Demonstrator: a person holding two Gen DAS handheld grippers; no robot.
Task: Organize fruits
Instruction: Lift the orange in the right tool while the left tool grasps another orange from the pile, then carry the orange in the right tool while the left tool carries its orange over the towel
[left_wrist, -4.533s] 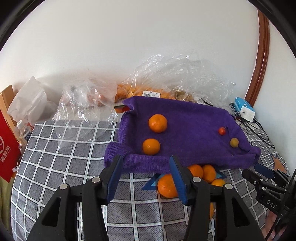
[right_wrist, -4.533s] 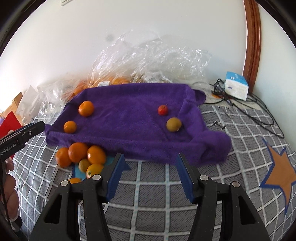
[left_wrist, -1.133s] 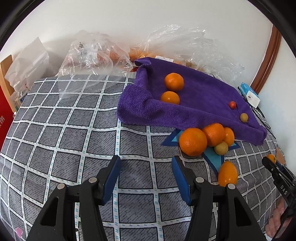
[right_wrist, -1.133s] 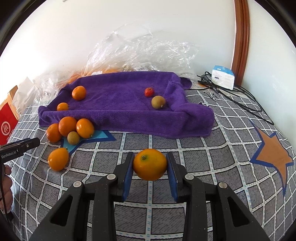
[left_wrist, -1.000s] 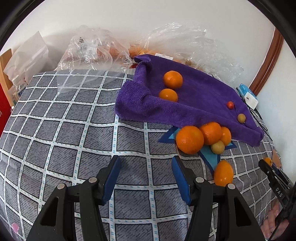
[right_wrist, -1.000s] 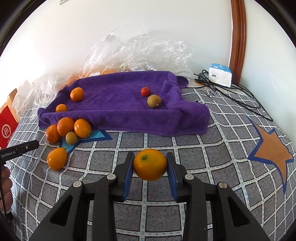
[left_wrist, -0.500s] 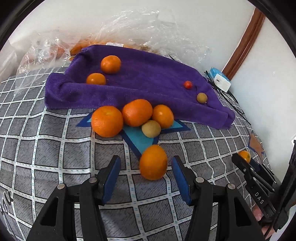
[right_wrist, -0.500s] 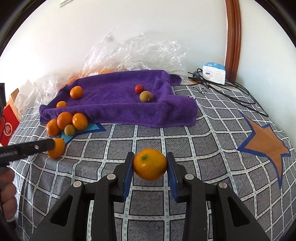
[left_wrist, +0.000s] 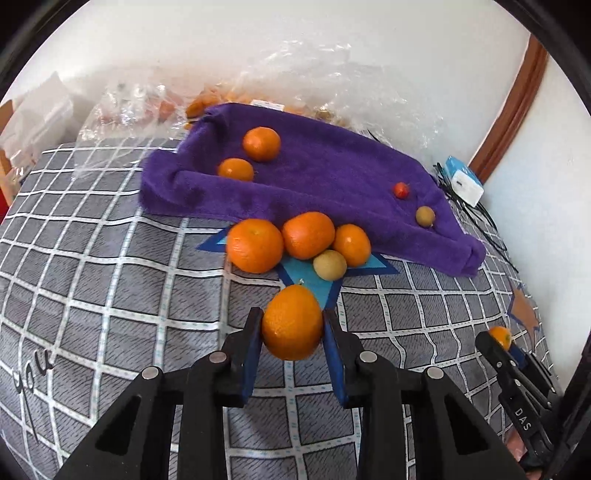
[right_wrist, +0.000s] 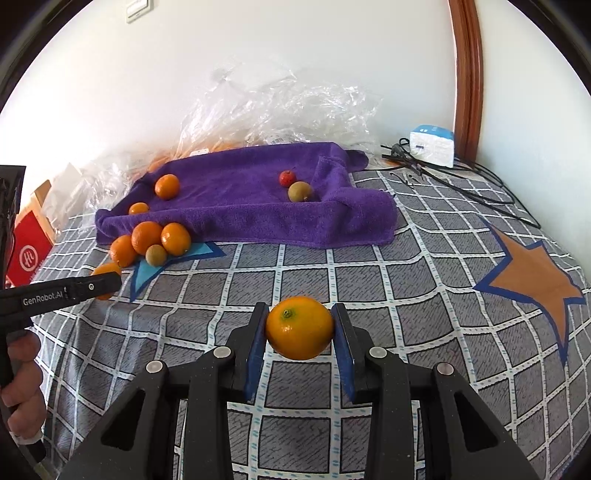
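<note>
My left gripper (left_wrist: 292, 325) is shut on an orange (left_wrist: 292, 322) just in front of the blue star patch (left_wrist: 314, 280). Three oranges (left_wrist: 255, 245) and a small yellow-green fruit (left_wrist: 330, 264) sit in a cluster behind it, at the edge of the purple towel (left_wrist: 332, 177). On the towel lie two oranges (left_wrist: 261, 143), a small red fruit (left_wrist: 401, 189) and a brownish fruit (left_wrist: 425, 216). My right gripper (right_wrist: 300, 328) is shut on another orange (right_wrist: 300, 328), held over the checked cloth (right_wrist: 369, 273). The left gripper also shows at the left of the right wrist view (right_wrist: 103, 286).
Crumpled clear plastic bags (right_wrist: 280, 107) with more fruit lie behind the towel by the wall. A white and blue box (right_wrist: 432, 144) and black cables (right_wrist: 461, 181) sit at the back right. An orange star patch (right_wrist: 532, 269) is at the right. A red box (right_wrist: 27, 254) stands at the left.
My left gripper has moved forward and closed on the loose orange in front of the cluster. My right gripper has kept its orange and drawn back a little from the towel.
</note>
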